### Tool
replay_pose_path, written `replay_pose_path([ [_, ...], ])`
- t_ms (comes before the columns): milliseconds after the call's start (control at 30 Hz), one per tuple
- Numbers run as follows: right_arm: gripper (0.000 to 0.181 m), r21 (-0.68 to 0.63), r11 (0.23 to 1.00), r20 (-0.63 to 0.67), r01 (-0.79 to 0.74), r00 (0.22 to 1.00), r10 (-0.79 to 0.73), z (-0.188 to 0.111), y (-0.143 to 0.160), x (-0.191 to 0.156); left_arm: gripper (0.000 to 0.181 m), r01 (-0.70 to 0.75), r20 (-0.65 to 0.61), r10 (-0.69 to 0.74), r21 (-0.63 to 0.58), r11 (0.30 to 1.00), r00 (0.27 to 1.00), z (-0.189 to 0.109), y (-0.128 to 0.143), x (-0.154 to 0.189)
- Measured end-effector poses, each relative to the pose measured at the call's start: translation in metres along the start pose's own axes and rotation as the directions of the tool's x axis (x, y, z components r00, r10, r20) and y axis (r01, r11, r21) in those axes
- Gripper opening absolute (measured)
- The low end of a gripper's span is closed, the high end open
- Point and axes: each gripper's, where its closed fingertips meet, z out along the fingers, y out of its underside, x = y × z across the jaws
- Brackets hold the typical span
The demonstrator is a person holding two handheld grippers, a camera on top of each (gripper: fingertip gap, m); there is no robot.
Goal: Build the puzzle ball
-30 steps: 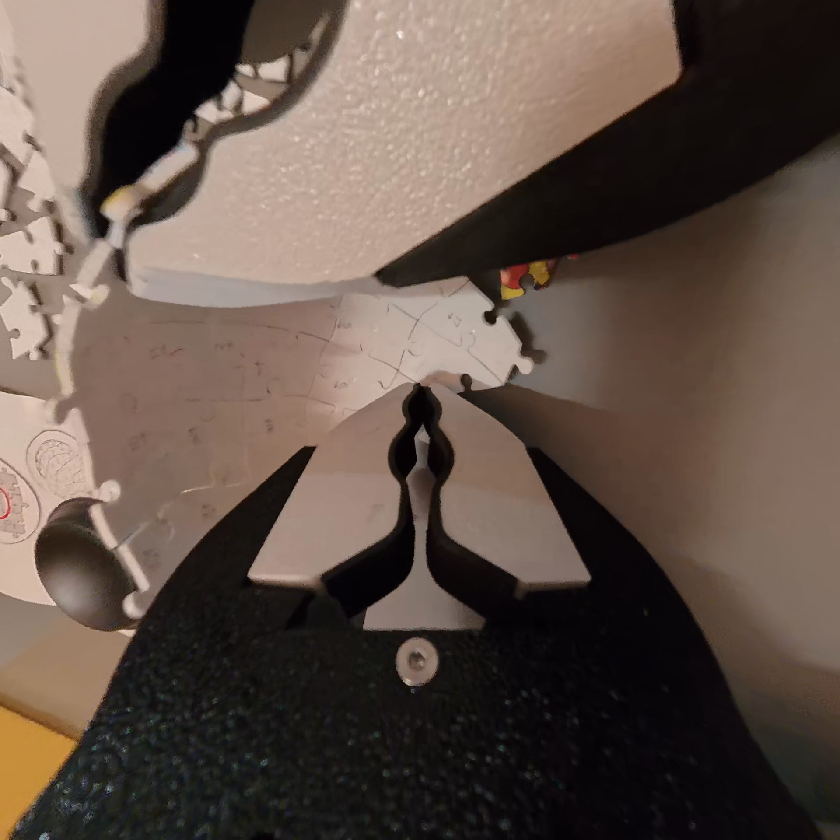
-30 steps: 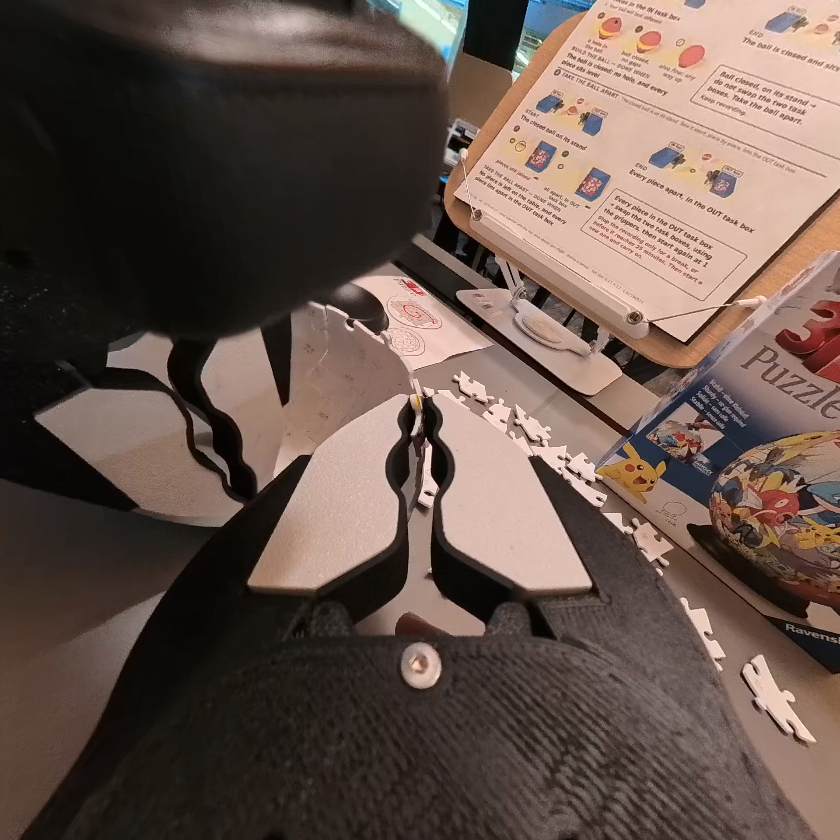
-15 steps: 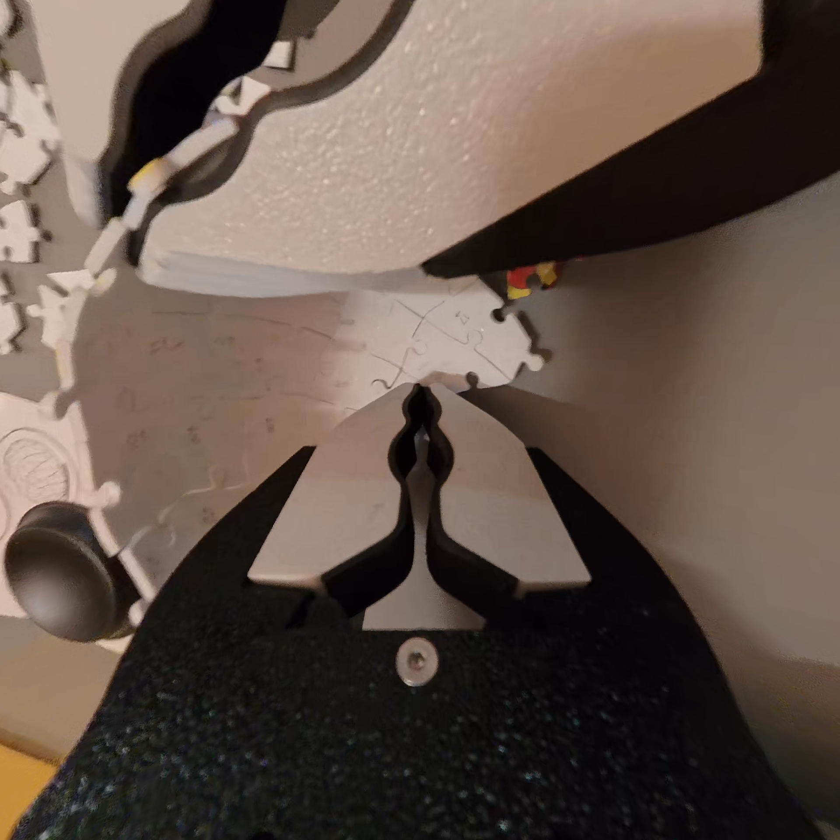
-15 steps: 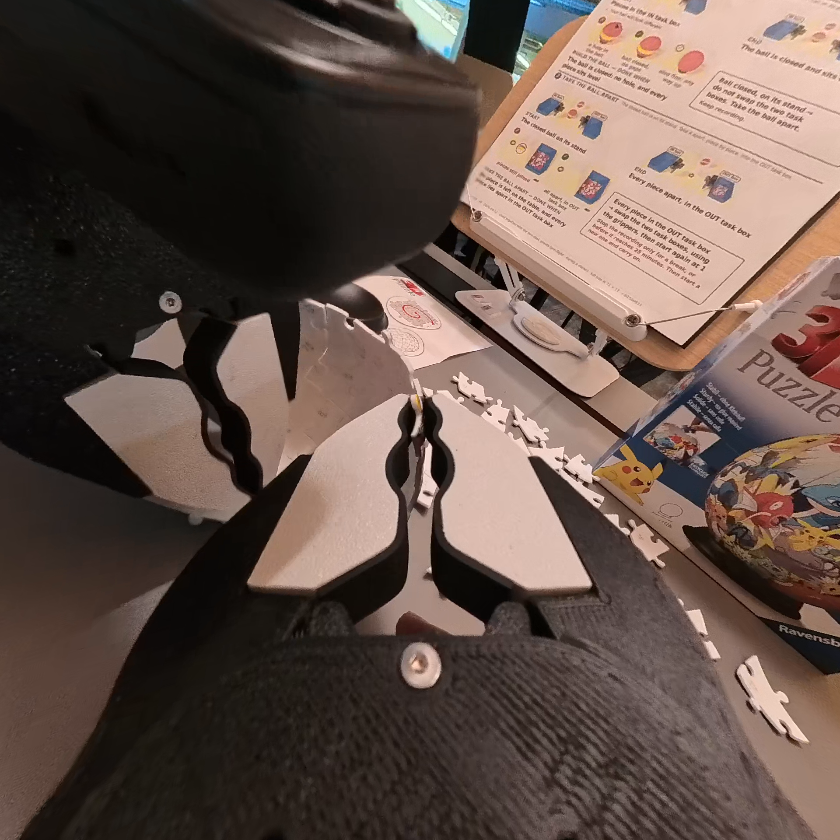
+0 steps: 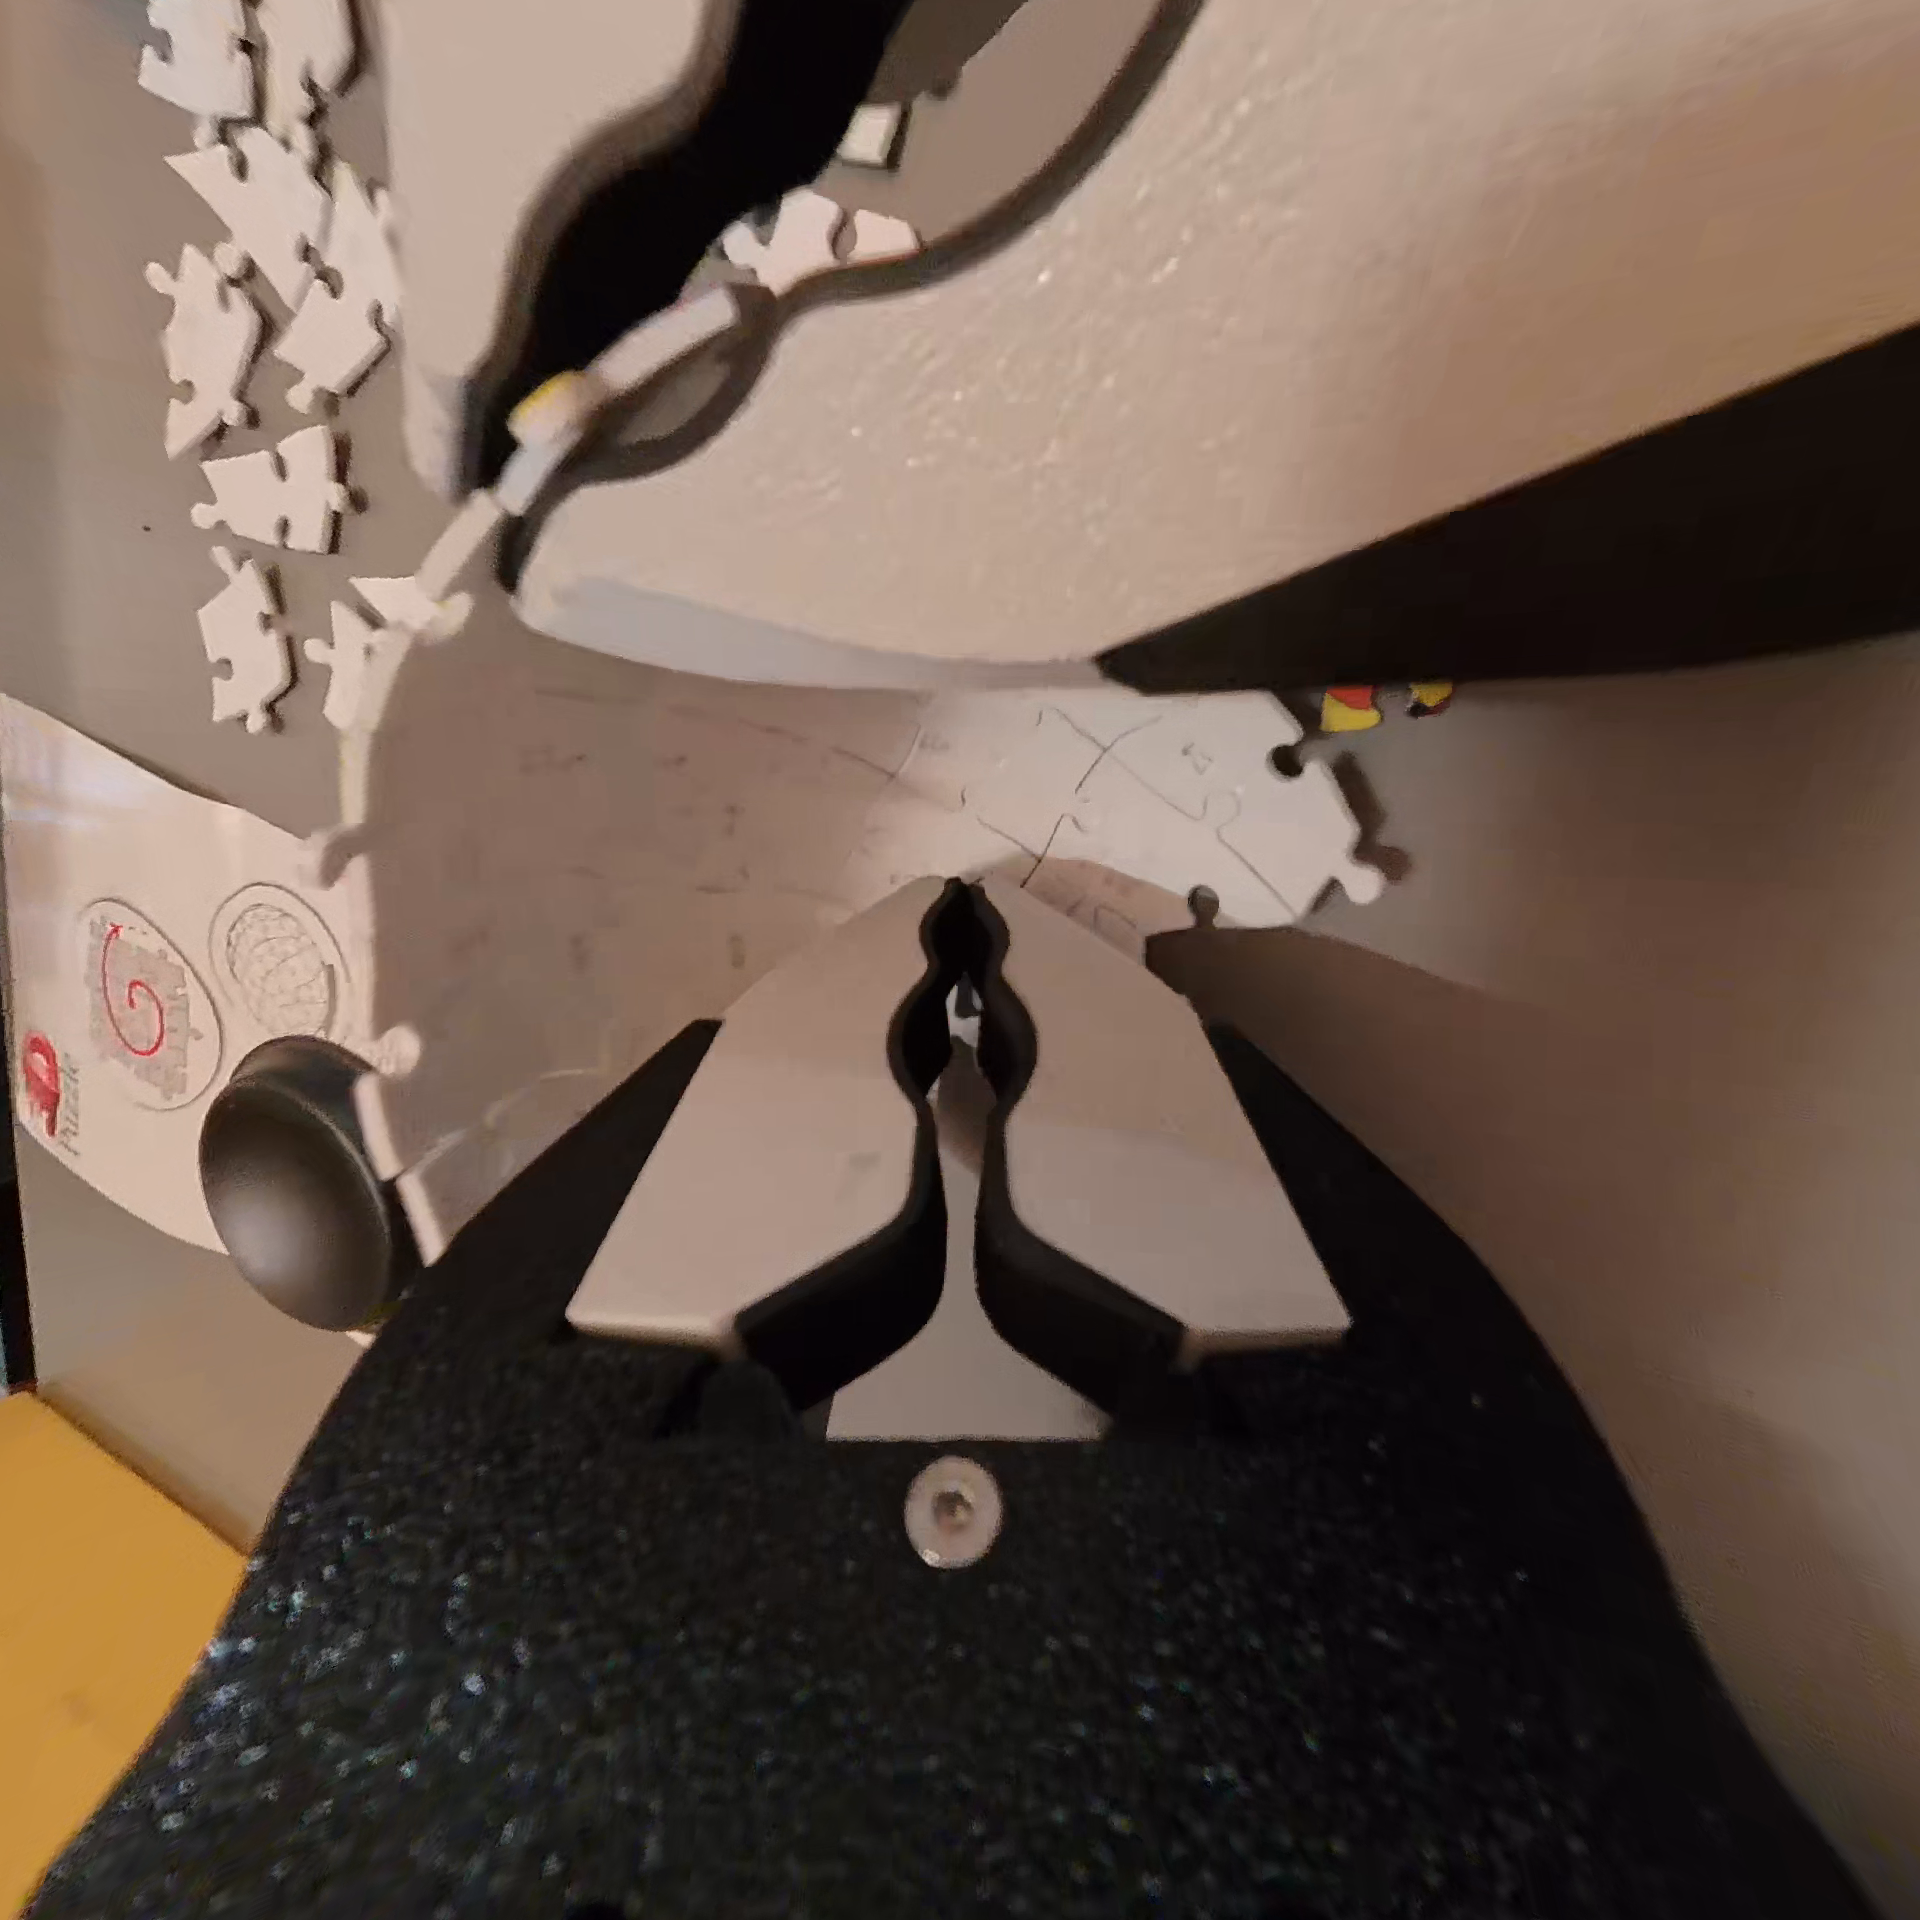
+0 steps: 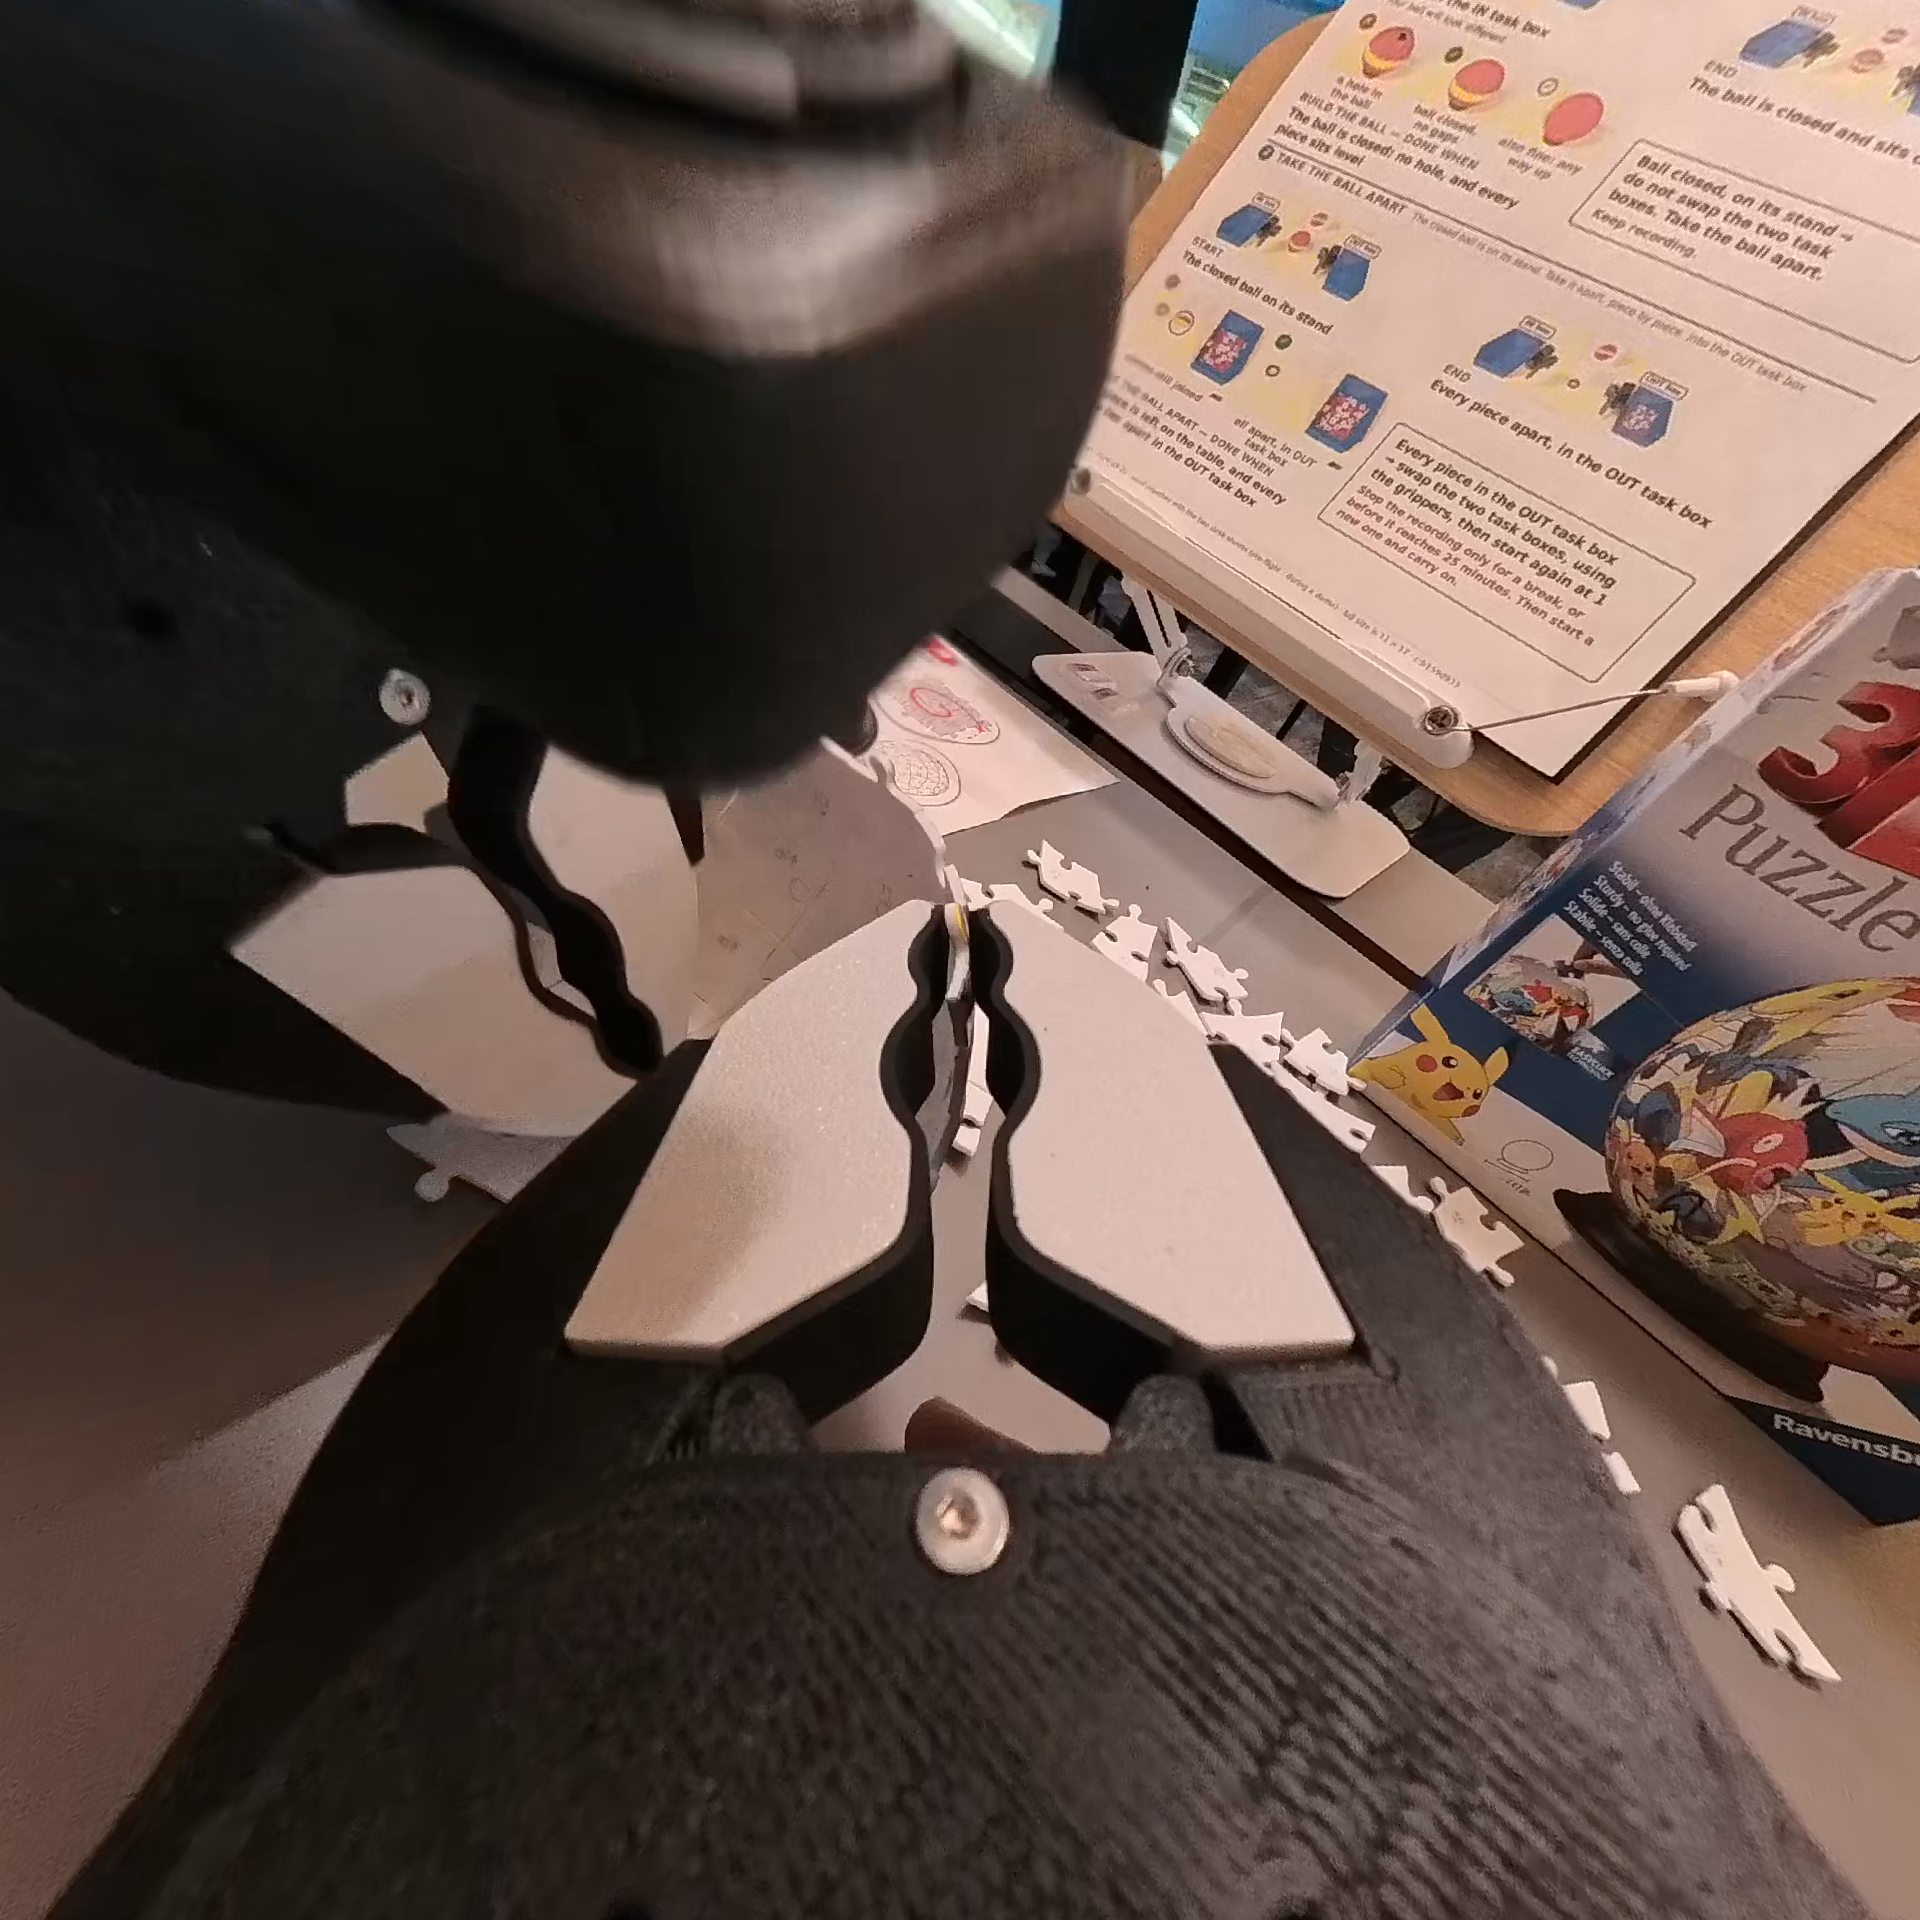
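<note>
— Left wrist view: why pinch there?

— My left gripper [image 5: 961, 894] is clamped on the rim of the part-built puzzle ball [image 5: 644, 831], steadying it, I'd judge.

— Right wrist view?

— My right gripper [image 6: 961, 920], nearly closed, nips a loose piece [image 6: 956, 961] edge-on, angled toward the ball's rim [image 6: 821, 883], spare pieces [image 6: 1143, 935] beyond

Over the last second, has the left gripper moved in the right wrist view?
Yes. The left gripper has shifted right, toward the instruction board, covering more of it.
</note>
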Motion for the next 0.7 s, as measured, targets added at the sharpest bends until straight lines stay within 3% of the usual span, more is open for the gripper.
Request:
replay_pose_path([
  [300, 0.004, -0.007, 1.000, -0.008, -0.011, 1.000, 0.011, 0.001, 0.001, 0.003, 0.000, 0.043, -0.045, -0.043, -0.001, 0.999, 0.998, 0.005, 0.001, -0.001],
  [467, 0.004, -0.012, 1.000, -0.016, -0.017, 1.000, 0.017, 0.002, 0.002, 0.006, 0.000, -0.025, -0.093, 0.021, -0.039, 0.999, 0.995, 0.005, 0.001, 0.000],
  [700, 0.004, -0.027, 1.000, -0.031, -0.001, 1.000, 0.000, 0.001, 0.006, 0.009, 0.000, 0.074, -0.080, -0.068, 0.071, 0.995, 0.994, -0.010, -0.009, -0.008],
])
